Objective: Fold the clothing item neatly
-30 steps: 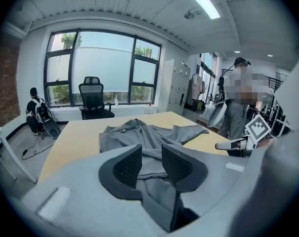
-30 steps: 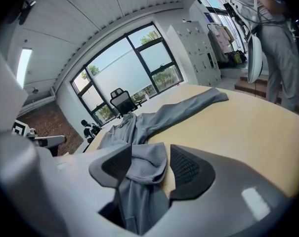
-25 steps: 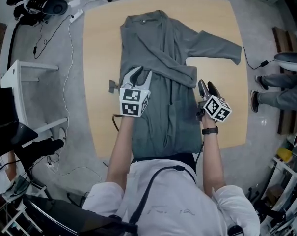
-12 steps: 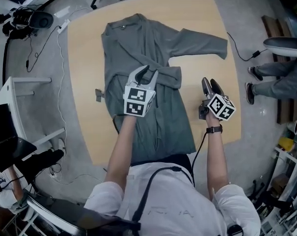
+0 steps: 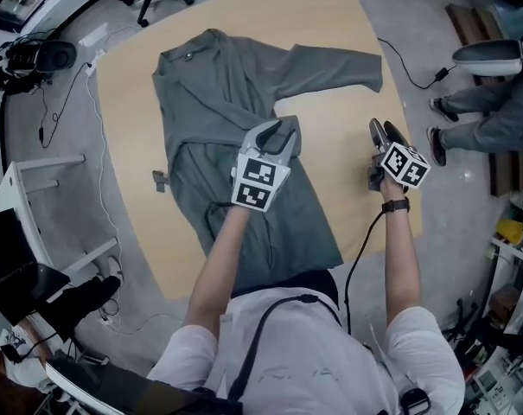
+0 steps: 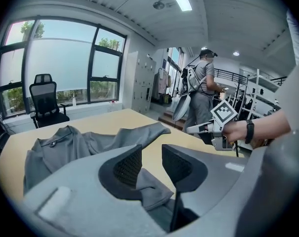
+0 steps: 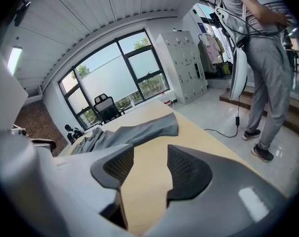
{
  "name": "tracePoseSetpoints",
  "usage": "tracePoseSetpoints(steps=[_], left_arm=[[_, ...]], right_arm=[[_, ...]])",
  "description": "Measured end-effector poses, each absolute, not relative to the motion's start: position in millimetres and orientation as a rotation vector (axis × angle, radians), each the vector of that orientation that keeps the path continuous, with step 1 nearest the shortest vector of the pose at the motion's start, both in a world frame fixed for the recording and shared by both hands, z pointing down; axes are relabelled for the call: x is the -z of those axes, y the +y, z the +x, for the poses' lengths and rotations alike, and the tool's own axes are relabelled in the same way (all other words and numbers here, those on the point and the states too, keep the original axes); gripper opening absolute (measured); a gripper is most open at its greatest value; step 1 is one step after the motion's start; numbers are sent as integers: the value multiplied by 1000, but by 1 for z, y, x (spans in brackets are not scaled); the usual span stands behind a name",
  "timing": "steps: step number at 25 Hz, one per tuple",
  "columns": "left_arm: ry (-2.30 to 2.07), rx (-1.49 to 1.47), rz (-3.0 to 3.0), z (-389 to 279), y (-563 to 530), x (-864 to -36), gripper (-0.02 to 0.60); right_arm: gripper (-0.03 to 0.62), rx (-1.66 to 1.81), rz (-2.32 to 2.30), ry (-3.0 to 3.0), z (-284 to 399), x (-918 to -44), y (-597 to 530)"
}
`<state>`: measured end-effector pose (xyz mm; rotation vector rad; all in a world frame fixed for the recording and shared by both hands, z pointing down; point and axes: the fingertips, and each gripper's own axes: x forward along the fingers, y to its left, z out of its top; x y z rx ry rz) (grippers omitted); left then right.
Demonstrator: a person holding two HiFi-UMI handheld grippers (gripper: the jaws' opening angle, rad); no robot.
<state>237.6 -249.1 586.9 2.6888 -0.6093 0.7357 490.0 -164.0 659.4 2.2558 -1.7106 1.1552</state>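
Grey shirt [image 5: 200, 102] flat on tabletop [image 5: 347, 24], one sleeve crossed over, head view | left gripper view: left fingers [image 6: 125, 166] apart, cuff [image 6: 151, 189] low between, unpinched | right gripper view: right fingers [image 7: 186, 171] released, empty, far sleeve [image 7: 144, 128] ahead | risk: snagging cuff could drag fold askew.

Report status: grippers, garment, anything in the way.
Left gripper open, folded sleeve's cuff between jaws, unpinched. Right gripper open, empty, over table. Garment flat, other sleeve spread out. Nothing in the way.

Your table [image 5: 347, 145] carries one item: grey garment [image 5: 209, 102] laid flat, one sleeve [image 5: 334, 61] spread to your right.
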Motion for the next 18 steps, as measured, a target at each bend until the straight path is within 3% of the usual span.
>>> tracePoseSetpoints(steps=[10,18], left_arm=[[-617,-737,2661,245,-249,-597,133],[-671,-738,2648,234,-262,-593,133]], right_arm=[[213,-1108,2145,-1580,567,-705,-233],[195,-1115,2026,-1491,585,-744,-261]])
